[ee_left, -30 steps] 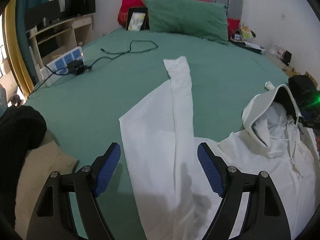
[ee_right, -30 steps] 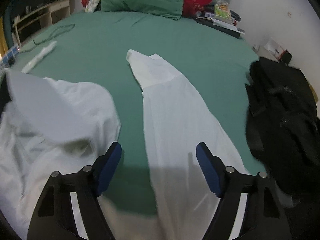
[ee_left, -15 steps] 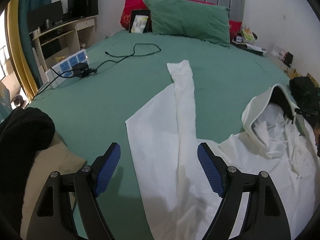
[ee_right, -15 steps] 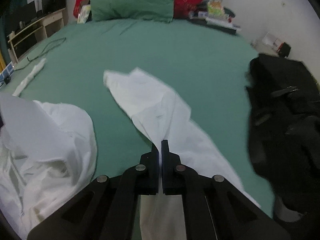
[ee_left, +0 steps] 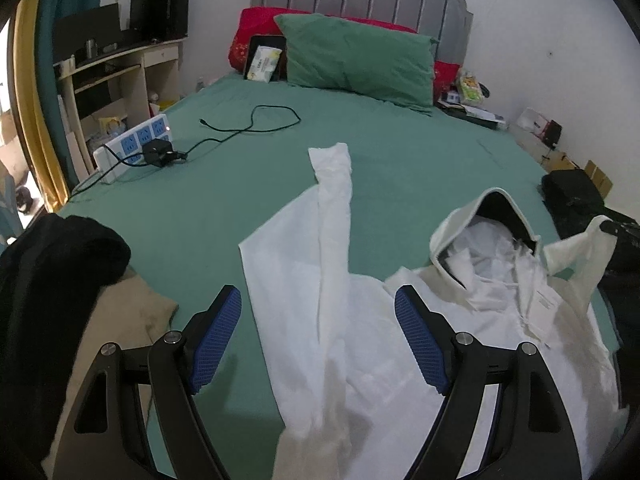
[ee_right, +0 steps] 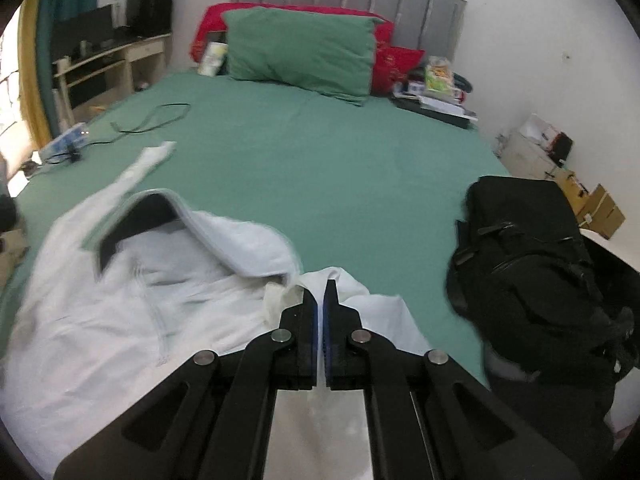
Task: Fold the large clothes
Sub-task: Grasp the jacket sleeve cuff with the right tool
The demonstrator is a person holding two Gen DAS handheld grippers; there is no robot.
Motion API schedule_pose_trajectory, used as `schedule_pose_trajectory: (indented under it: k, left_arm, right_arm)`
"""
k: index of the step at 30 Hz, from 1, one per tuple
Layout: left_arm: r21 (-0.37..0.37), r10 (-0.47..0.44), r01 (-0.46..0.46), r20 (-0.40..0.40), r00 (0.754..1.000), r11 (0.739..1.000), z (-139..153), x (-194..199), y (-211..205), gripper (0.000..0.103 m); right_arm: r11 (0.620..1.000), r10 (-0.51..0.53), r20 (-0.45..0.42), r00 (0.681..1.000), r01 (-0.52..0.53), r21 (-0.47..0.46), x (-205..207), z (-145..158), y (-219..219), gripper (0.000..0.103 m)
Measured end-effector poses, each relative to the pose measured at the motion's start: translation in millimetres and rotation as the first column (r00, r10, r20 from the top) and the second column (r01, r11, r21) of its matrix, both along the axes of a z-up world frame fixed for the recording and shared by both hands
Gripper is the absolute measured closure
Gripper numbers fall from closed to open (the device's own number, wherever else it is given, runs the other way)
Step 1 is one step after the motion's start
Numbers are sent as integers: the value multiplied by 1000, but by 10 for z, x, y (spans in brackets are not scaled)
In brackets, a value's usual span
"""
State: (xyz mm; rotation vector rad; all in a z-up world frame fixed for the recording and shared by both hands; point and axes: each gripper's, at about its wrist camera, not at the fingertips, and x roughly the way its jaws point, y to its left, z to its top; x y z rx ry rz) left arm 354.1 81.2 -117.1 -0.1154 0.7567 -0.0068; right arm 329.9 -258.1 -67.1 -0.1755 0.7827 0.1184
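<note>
A white hoodie (ee_left: pixel 400 344) lies face up on the green bed (ee_left: pixel 400 168). Its left sleeve (ee_left: pixel 334 216) stretches away from me toward the pillows, and its hood (ee_left: pixel 480 232) stands open. My left gripper (ee_left: pixel 318 336) is open and empty, hovering over the hoodie's body. My right gripper (ee_right: pixel 319 300) is shut on the hoodie's right sleeve (ee_right: pixel 360 304) and holds it lifted next to the hood (ee_right: pixel 224 232). That lifted sleeve also shows at the right of the left wrist view (ee_left: pixel 580 248).
A black backpack (ee_right: pixel 532 264) sits at the bed's right edge. A power strip (ee_left: pixel 136 144) and black cable (ee_left: pixel 256 124) lie on the left. Dark and tan clothes (ee_left: pixel 60 280) are piled at the near left. A green pillow (ee_left: pixel 356 60) leans on the headboard.
My right gripper closed on the right sleeve and has carried it up and left toward the hood. My left gripper stayed open and drew back a little.
</note>
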Motion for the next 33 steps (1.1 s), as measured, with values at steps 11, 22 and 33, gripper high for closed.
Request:
schedule_pose_trajectory:
  k: [11,22,33]
  left_arm:
    - [-46,-71,70,-32,997,997,-14,-166,-30,20]
    - [-47,-55,51,-89,995,998,-198,-15,59,20]
    - [-67,-60,51,-150,987,996,-339,121,116,20]
  right_arm:
    - [998,24,-278,960,-8,59,-789,-1043,368,95]
    - [999,0,-178,984,-8,-47,-703,-1038,735,44]
    - [996,-76,-202,977,85,39,38,-1442,893,96]
